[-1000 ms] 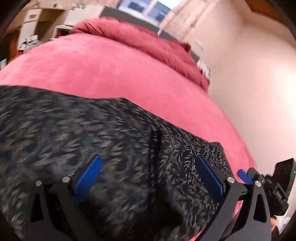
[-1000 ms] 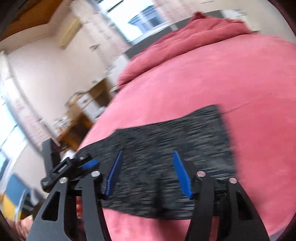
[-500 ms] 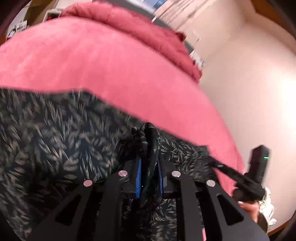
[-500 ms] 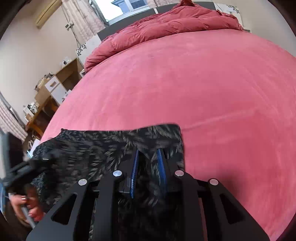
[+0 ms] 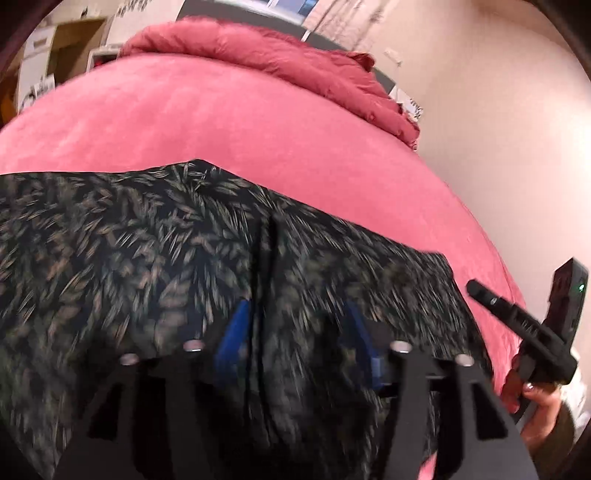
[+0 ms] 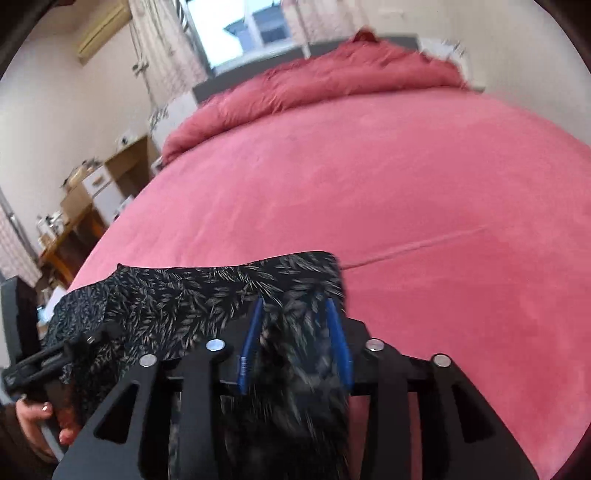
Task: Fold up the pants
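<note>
Pink bed (image 6: 406, 177), bright window (image 6: 255, 29), wooden desk (image 6: 70, 229).

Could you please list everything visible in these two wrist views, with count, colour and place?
pants: one, black with leaf print, spread across near edge of bed
bed: one, pink cover, fills both views
duvet: one, red, bunched at far end
window: one, bright, behind bed
desk: one, wooden, cluttered, beside bed
left tool: black, blue fingers, part open, cloth between
right tool: black, blue fingers, part open, cloth between
</note>
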